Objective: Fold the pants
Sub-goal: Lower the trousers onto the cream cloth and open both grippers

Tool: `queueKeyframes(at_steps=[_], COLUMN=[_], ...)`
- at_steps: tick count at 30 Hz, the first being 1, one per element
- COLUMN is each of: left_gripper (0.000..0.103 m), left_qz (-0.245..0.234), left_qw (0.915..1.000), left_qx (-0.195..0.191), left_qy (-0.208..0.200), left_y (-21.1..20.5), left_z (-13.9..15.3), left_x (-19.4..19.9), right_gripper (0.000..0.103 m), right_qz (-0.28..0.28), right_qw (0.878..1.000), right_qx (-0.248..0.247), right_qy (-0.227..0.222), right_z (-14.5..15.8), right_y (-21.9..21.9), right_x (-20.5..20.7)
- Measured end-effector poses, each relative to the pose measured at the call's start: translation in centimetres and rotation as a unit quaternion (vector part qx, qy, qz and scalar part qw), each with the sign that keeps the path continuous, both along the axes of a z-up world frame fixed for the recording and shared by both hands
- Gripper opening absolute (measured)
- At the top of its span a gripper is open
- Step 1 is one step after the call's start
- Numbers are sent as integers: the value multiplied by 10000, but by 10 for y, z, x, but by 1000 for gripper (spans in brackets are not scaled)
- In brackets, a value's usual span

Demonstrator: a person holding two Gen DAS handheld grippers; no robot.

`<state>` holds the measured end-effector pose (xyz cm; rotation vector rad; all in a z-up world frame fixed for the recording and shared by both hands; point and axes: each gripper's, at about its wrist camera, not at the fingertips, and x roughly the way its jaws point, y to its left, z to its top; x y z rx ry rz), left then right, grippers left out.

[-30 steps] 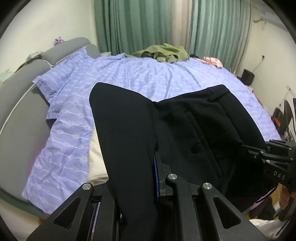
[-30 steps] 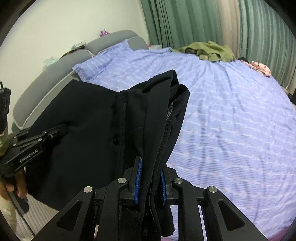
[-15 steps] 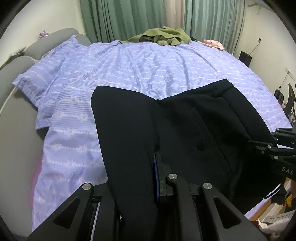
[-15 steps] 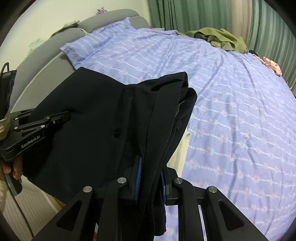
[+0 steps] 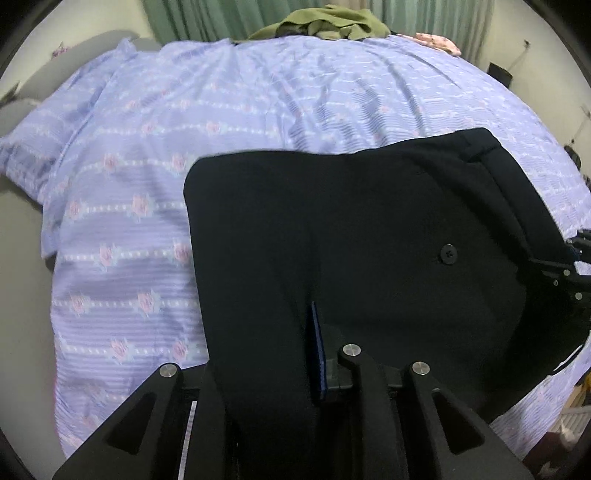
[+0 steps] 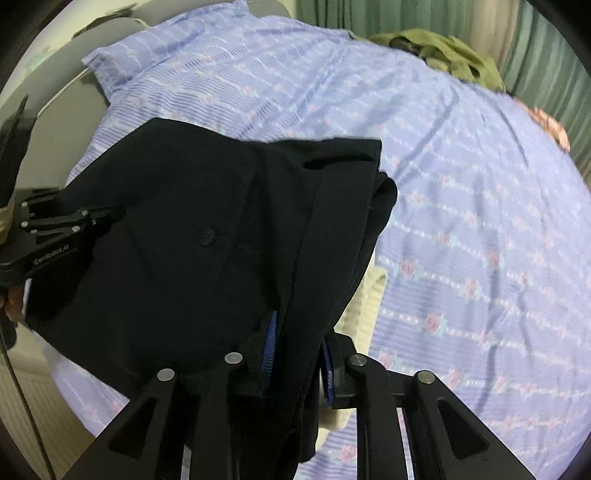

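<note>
Black pants [image 5: 351,240] hang spread between my two grippers over the bed. My left gripper [image 5: 291,354] is shut on a fold of the pants; the cloth drapes over its left finger and only the right blue pad [image 5: 317,354] shows. My right gripper [image 6: 295,350] is shut on the bunched waistband edge of the pants [image 6: 207,229], blue pads on both sides. Each gripper appears at the edge of the other view, the right [image 5: 565,266] and the left [image 6: 55,229]. A back-pocket button [image 5: 448,254] faces up.
The bed has a lilac flowered sheet [image 5: 221,110], which also shows in the right wrist view [image 6: 480,221]. A green garment [image 5: 328,26] and a pink one [image 5: 436,40] lie at the far edge. Green curtains hang behind. A grey headboard [image 5: 26,107] is at left.
Both grippers have tilted down and moved forward over the bed with the pants. The pants sit lower and closer to the sheet, still spread between the grippers.
</note>
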<state>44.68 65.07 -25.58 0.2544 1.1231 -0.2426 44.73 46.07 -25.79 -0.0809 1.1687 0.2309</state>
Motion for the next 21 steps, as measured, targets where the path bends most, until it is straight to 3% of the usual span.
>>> queueKeyframes(at_steps=[4,7,9,11,12,16,18,21], left_gripper=[32,43,50,54,56,60,66,76], left_qz=[324,668,833,967,954,986,1137,1237], left_qw=[9994,9975,9963,9910,9902,9879,9865,9840], left_qx=[-35,-64,181,914,995,1107,955,736], left_qy=[78,198,135,-168,-216,-459,-685,-1051], left_y=[9,21,25,22,22,10,1,-17], left_z=[-6,-9,-5,6,10,44,72,112], left_x=[-9,-11,-12,-25,-30,-64,-89,-127], right_gripper=[46,52,54,54,54,55,66,73], right_qz=[-387,-792,-1038,-1192,-1195,-775,-604,-530], right_qw=[9992,9951,9919,9887,9880,9907,9916,9906], right_qx=[-63,-590,-728,-912,-973,-990,-820,-588], right_qy=[87,-13,-13,-66,-136,-526,-795,-1118], right_z=[-1,2,8,19,25,57,80,111], right_y=[-16,-30,-43,-54,-56,-52,-55,-67], right_x=[-4,-5,-6,-11,-15,-41,-64,-92])
